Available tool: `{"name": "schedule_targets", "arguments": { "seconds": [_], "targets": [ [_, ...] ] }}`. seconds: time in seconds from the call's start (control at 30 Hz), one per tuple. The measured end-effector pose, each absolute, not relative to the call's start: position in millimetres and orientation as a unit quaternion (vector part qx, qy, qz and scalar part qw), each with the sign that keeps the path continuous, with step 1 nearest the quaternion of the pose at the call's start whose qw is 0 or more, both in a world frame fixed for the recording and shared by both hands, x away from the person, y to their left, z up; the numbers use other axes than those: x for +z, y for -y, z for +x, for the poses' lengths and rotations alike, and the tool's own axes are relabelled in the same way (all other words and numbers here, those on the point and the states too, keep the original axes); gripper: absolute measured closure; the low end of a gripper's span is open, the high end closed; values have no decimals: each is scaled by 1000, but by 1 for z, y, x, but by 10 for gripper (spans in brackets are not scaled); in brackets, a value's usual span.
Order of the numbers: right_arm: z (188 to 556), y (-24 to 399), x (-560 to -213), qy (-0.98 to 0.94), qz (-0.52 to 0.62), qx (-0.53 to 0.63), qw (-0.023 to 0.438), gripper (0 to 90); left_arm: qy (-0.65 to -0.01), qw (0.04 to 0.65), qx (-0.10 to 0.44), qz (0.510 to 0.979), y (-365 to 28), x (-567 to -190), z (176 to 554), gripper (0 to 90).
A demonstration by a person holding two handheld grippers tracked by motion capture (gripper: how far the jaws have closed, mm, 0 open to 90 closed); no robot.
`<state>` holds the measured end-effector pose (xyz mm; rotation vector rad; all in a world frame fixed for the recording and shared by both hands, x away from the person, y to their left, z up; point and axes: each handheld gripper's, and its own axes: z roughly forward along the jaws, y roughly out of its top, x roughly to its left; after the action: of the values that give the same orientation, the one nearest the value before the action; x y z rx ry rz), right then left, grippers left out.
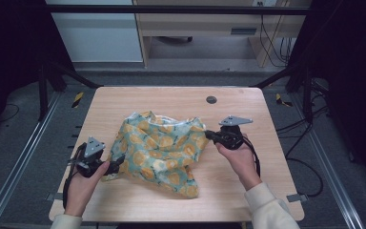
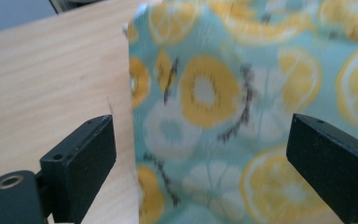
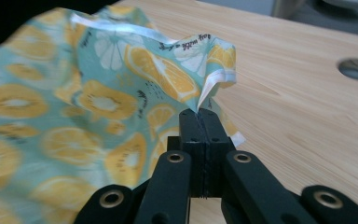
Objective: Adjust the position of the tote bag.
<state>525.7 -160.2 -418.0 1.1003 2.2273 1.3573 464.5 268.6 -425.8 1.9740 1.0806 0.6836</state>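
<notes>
Seated at a light wooden table (image 1: 124, 100), a person works a crumpled cloth (image 1: 159, 150) printed with orange and lemon slices on a pale teal ground, a handheld gripper in each hand. Lying in a loose heap near the middle of the table, the cloth spreads from the left gripper (image 1: 116, 164) across to the right gripper (image 1: 209, 135), with one fold reaching toward the near edge. On the right side, the jaws are pressed tight together and pinch a white-hemmed edge of the cloth, as the right gripper view makes plain (image 3: 200, 116); the pinched corner stands up in a small peak above the black pads, with printed lettering on the fabric just behind it. On the left side, the jaws stand spread wide, and the left gripper view (image 2: 200, 154) shows the patterned cloth lying between and beyond them, its edge just beside the left-hand pad (image 2: 86, 158), with no pad pressing on the fabric. From the high view, both forearms come in from the near edge, the right one in a cream sleeve (image 1: 271, 207), and a dark cable (image 1: 255, 157) trails from the right gripper beside the wrist. A round grey grommet (image 1: 211, 99) sits in the tabletop beyond the cloth, well apart from it.
</notes>
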Motion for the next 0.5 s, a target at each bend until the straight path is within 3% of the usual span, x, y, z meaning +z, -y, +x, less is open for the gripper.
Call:
{"name": "schedule_targets", "arguments": {
  "seconds": [0.23,0.5],
  "targets": [
    [495,139,-408,-805,321,476,150,900,-411,362,272,791,-254,-399,505,82],
    [496,142,-417,-809,323,469,143,899,-432,337,257,796,-247,-394,559,80]
  ]
}}
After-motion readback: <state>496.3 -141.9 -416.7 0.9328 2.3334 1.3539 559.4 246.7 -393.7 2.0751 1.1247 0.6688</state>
